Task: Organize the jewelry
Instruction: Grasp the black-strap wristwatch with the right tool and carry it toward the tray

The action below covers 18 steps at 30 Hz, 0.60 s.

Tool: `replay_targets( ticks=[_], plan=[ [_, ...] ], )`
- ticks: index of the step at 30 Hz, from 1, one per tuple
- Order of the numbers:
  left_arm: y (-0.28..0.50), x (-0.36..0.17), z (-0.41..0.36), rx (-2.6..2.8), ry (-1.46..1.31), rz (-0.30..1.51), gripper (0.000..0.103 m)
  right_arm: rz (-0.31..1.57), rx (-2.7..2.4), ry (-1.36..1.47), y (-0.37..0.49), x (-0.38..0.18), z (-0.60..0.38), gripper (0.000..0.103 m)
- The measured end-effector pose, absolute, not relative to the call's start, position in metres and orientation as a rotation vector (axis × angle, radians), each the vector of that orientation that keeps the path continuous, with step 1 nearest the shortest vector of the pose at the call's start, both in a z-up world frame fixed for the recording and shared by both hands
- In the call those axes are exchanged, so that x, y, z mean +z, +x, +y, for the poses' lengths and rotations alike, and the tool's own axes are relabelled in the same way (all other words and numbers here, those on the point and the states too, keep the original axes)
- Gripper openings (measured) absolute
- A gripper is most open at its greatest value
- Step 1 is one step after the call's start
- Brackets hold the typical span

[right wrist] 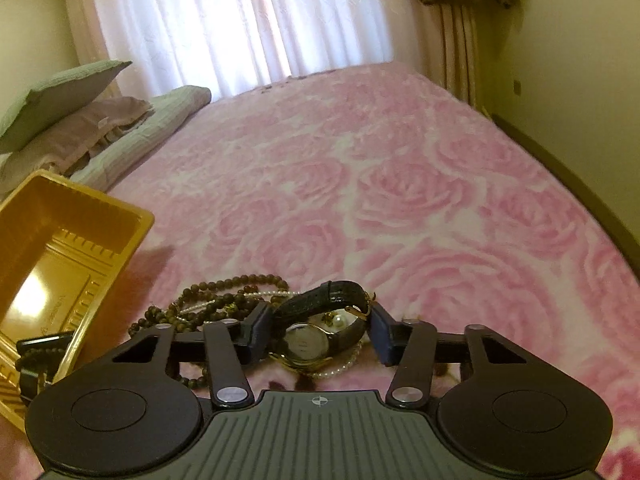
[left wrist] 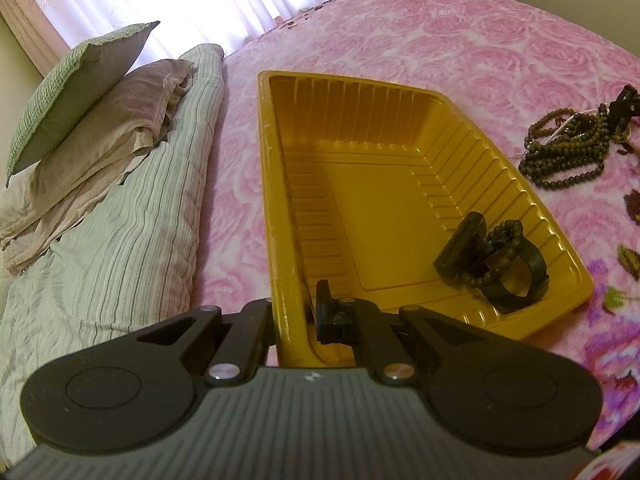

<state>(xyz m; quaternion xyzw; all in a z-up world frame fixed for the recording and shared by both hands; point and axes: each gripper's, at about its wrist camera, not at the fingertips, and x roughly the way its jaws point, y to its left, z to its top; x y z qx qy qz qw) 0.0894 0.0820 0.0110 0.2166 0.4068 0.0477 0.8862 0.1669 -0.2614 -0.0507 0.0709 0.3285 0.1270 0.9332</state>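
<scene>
**Left tool pinches the tray wall; right tool straddles the watch**

Left wrist view: the left tool (left wrist: pixel 310 312) is closed together on the near left wall of a yellow plastic tray (left wrist: pixel 448 152), one finger outside the wall and one inside. The tray sits on a bed with a pink rose-patterned blanket (left wrist: pixel 460 40). Inside it, near the right corner, lie a dark beaded bracelet (left wrist: pixel 498 240) and a black ring-shaped band (left wrist: pixel 520 280). Well to the right of the tray, a heap of brown bead necklaces (left wrist: pixel 568 148) rests on the blanket. Pillows (left wrist: pixel 88 120) are stacked at left.

Right wrist view: the right tool (right wrist: pixel 320 328) has its fingers apart on either side of a wristwatch (right wrist: pixel 308 344) with a dark strap and gold case. Whether the pads press on it cannot be told. The watch lies on the bead necklaces (right wrist: pixel 224 296) and a pearl strand (right wrist: pixel 344 364). The tray (right wrist: pixel 100 216) stands at left.
</scene>
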Motion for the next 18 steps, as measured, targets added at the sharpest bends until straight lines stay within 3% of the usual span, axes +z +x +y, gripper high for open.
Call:
replay_targets(
  ticks=[18],
  plan=[
    [0.088,0.013,0.081,0.097,0.451,0.835,0.005,0.564,0.341,0.033,0.134,-0.004,-0.230,0.044]
  ],
)
